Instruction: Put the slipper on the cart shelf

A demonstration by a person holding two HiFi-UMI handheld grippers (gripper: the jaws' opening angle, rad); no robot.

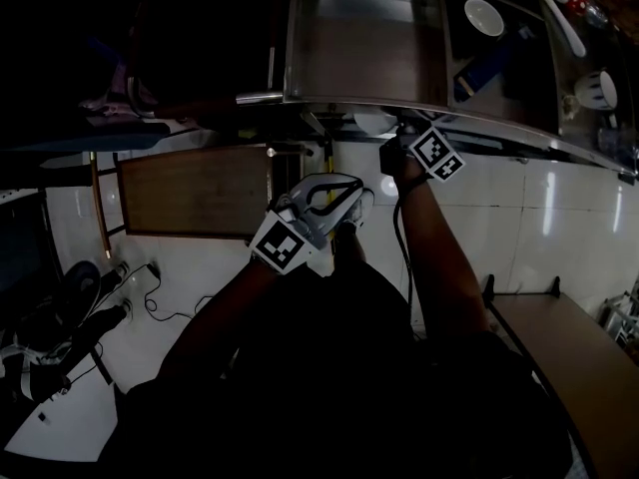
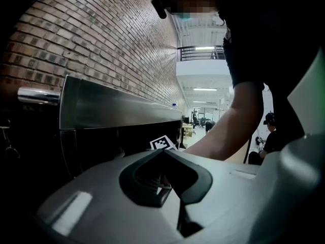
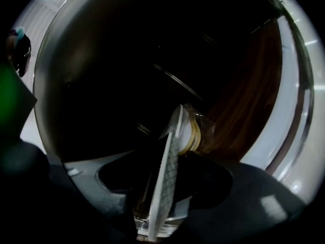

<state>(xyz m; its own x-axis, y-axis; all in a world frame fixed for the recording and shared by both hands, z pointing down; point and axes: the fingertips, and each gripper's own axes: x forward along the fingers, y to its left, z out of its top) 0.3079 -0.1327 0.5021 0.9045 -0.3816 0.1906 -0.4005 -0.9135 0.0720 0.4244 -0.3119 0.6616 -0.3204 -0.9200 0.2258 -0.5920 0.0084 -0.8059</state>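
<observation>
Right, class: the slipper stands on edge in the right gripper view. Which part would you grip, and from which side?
Probably the slipper's thin sole, pinched across its two flat faces, coming end-on from the near edge. It stands on edge, so both faces lie open to either side; the bulkier yellowish upper sits farther off.

Open-plan industrial workspace, brick wall [image 2: 101, 44], mezzanine railing [image 2: 200, 52], ceiling strip lights [image 2: 204, 89], white tiled floor [image 1: 519, 228], steel cart [image 1: 349, 58].
</observation>
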